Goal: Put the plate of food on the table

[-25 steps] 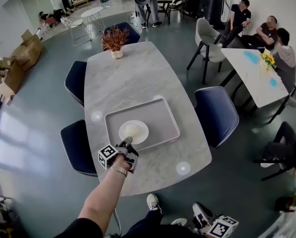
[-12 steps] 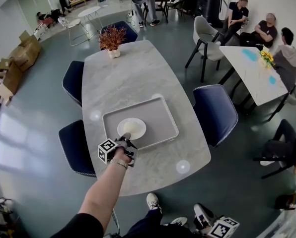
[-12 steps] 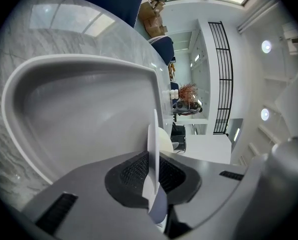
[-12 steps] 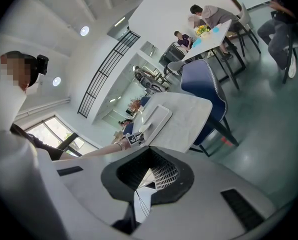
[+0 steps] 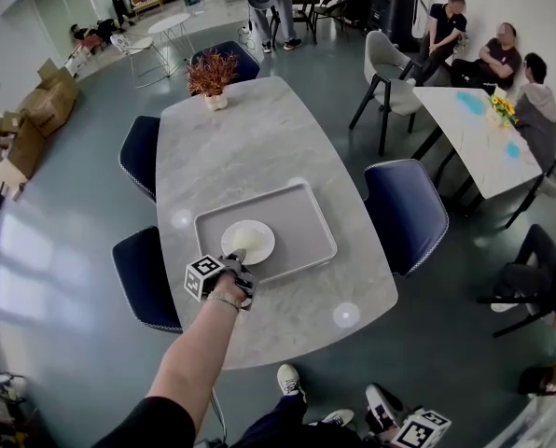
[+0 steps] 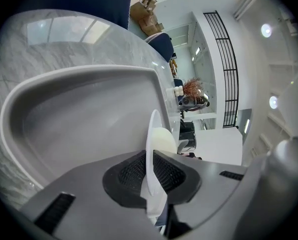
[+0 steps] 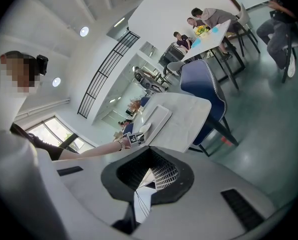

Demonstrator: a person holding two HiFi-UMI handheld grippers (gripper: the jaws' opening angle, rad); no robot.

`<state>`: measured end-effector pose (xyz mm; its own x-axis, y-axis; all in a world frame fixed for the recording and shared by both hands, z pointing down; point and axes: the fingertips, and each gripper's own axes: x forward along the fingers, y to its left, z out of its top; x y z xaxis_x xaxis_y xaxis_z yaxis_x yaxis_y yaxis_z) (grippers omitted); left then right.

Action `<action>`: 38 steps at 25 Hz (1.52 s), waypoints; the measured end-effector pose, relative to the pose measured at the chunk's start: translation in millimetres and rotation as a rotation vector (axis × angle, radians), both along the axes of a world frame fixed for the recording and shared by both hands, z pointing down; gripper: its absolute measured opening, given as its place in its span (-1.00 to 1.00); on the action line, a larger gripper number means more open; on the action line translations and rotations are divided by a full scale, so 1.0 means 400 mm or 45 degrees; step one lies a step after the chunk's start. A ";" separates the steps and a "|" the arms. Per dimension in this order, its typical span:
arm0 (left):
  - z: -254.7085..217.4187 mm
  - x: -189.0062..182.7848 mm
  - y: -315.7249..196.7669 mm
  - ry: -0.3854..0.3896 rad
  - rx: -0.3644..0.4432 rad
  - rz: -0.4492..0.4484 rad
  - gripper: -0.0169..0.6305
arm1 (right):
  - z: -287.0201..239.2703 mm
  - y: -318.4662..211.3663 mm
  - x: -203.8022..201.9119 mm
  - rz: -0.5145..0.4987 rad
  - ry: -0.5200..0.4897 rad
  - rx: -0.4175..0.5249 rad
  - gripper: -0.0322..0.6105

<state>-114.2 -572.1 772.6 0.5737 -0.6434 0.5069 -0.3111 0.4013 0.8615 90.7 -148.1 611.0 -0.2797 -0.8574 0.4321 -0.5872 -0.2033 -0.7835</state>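
a: two tongs: what has each got?
b: left gripper (image 5: 238, 256) is clamped on the near rim of the white plate (image 5: 248, 242), which lies in the left half of the grey tray (image 5: 301, 215), centre of the head view, on the marble table (image 5: 250, 138)
a: and the other?
b: right gripper (image 7: 150, 176), bottom right, jaws drawn together on nothing, well apart from the plate
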 end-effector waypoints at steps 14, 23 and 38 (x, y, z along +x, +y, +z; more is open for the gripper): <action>-0.007 -0.015 0.012 -0.166 -0.049 0.110 -0.51 | 0.010 -0.007 -0.014 -0.010 -0.019 0.014 -0.87; -0.022 -0.023 0.043 -0.203 -0.047 0.111 -0.25 | 0.007 -0.015 -0.009 -0.021 -0.037 0.029 -0.87; -0.174 -0.083 0.223 -0.210 0.265 0.197 -0.40 | -0.021 -0.007 -0.016 -0.223 -0.189 0.138 -0.87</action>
